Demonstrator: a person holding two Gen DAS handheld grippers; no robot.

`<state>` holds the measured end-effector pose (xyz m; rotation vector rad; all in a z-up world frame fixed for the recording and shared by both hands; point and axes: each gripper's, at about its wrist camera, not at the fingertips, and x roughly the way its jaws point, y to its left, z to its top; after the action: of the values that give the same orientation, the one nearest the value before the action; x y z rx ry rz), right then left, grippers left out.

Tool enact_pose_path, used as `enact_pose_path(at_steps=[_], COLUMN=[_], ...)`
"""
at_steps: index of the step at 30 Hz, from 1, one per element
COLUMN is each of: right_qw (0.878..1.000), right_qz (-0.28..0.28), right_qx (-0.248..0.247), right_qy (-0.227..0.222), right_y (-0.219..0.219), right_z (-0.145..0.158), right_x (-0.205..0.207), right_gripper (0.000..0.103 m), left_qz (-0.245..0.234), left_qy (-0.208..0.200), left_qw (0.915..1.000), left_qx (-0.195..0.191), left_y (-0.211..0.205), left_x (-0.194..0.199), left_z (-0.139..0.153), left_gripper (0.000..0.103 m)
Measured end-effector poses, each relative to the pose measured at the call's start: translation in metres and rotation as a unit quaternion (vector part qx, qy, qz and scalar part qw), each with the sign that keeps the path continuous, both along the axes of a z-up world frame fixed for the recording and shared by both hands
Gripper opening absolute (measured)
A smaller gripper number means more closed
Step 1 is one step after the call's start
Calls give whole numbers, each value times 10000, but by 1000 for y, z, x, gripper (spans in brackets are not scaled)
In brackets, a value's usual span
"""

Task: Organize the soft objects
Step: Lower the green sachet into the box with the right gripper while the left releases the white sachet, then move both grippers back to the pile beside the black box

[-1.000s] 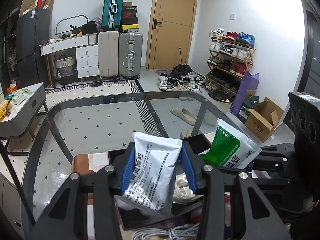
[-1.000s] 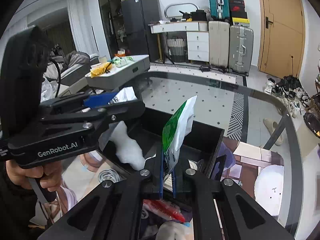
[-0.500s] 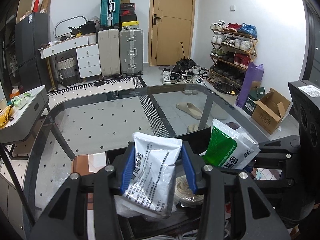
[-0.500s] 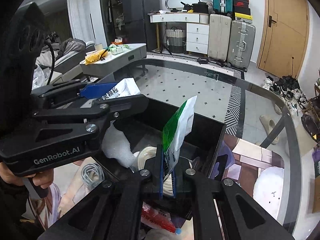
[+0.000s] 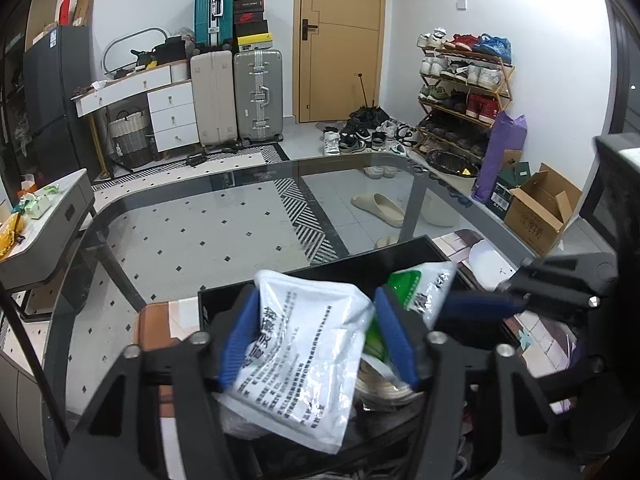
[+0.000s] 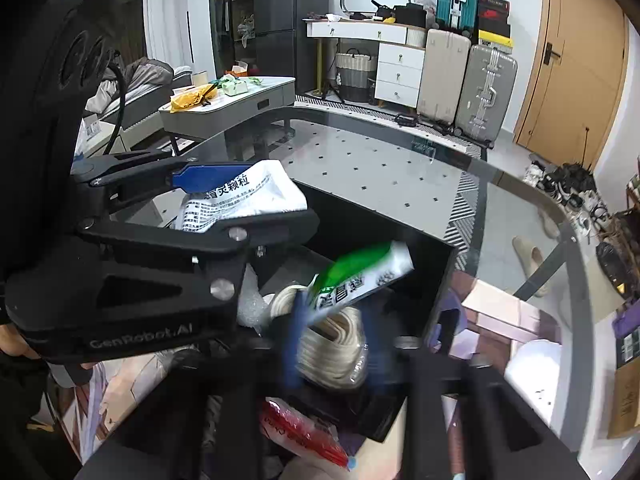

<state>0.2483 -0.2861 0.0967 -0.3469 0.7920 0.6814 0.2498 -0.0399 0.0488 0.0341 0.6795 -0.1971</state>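
My left gripper [image 5: 316, 336] hangs over the black box [image 5: 320, 276], its jaws opening. The white pouch with black print [image 5: 304, 364] sags loose between the blue pads [image 5: 240, 336], its lower end down in the box. In the right wrist view my right gripper [image 6: 332, 344] is blurred and its jaws are opening too. The green and white pouch [image 6: 360, 280] has tipped over to the right above them, only its lower corner still near the left pad. The same green pouch [image 5: 424, 292] shows just right of the white one.
Inside the box [image 6: 436, 280] lies a coil of pale cord [image 6: 336, 344]. A red packet [image 6: 304, 428] sits in front of it. The box stands on a glass table [image 5: 180, 232]; a white cap-like object [image 6: 532, 364] lies to its right. A hand [image 6: 12, 344] holds the left gripper.
Both grippers have opened. The white pouch has slumped lower between the left pads, and the green pouch, upright before, has toppled to the right. The left gripper has sunk a little towards the box.
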Motion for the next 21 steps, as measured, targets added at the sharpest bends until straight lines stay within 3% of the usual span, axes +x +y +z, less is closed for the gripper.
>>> enact_pose_path(at_steps=[2,6,13,21], right_qw=[9998,9990,9984,9981], right_qz=[-30,-100,-244,-426], right_qx=[-55,34,286,287], right_qy=[-176,-433,-433,-351], right_y=[-4,-14,-36,-53], right_z=[6,15,21,16], right_x=[-5,-16,-29,-49], right_gripper=[50,82,100,102], left_qz=[-22,93,168,247], left_qy=[3,-75,-92,-91], left_qw=[10000,9999,9995,9996], left_qx=[12,-94,-236,-126], left_y=[0,6,18,23], left_x=[-3,-14,-35,-63], left_z=[2,11,19,19], left_gripper=[68,100,103,103])
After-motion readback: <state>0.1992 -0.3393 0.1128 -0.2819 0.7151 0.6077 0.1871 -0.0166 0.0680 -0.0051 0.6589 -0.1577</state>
